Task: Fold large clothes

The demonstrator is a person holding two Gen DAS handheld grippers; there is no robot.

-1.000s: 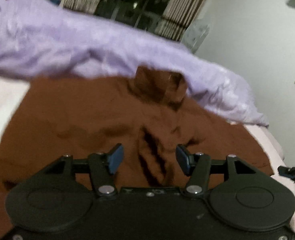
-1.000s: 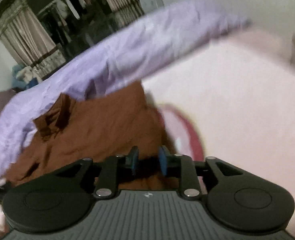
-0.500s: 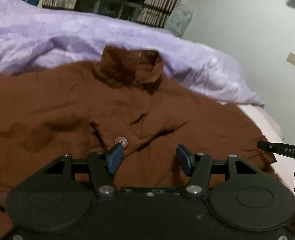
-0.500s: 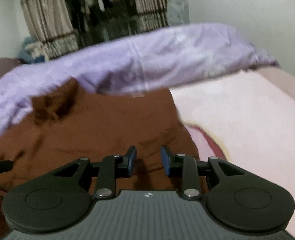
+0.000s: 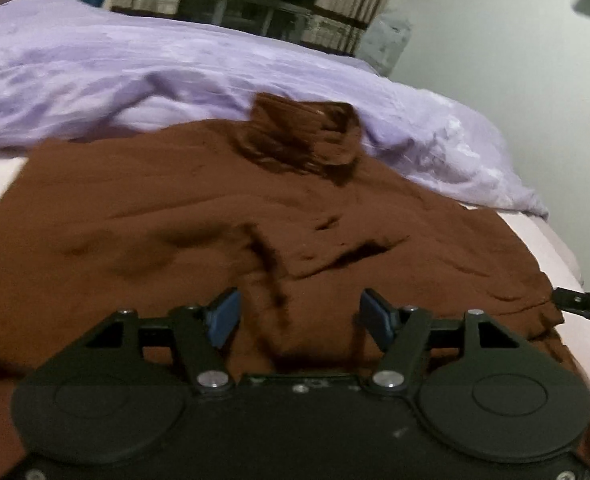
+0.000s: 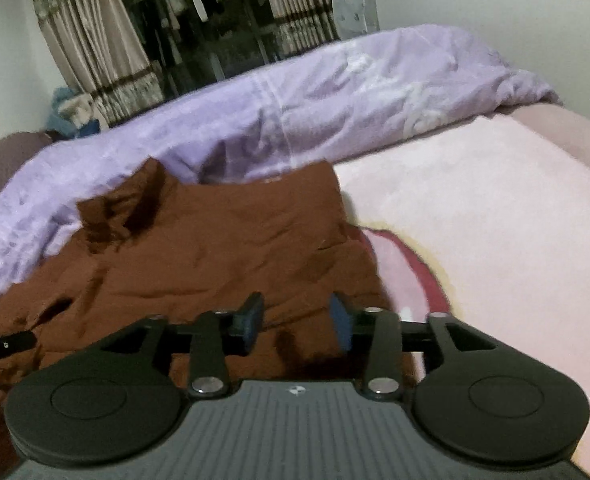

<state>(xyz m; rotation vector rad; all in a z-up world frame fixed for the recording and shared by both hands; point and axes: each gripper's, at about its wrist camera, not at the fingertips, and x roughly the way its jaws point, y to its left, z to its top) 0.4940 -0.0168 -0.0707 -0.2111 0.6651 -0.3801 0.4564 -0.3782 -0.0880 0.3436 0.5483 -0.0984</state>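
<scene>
A: Where is the shirt (image 5: 199, 216) right now?

B: It lies spread on the bed (image 6: 475, 216), brown, collar (image 5: 303, 136) toward the purple quilt (image 5: 143, 80) and just touching it. The front is rumpled, with creases running down the middle.

A: And the claws?

B: The left claw (image 5: 300, 314) hangs over the lower middle of the shirt, jaws wide apart with nothing between them. The right claw (image 6: 297, 320) sits over the shirt's right edge, near the pink sheet, jaws apart too, somewhat narrower, also empty.

A: How do you think the cloth will handle?

B: I judge it soft and limp, light for its size. It will sag and bunch wherever it isn't held, and a single pinch would probably drag the rest along in a heap.

A: So where to take hold?

B: I'd say at the edges: one claw on the hem or side seam near the right border, the other at the shoulder or the opposite side, so the fold stays straight. Pinching mid-panel, among the creases, would likely only lift a tent of fabric.
</scene>
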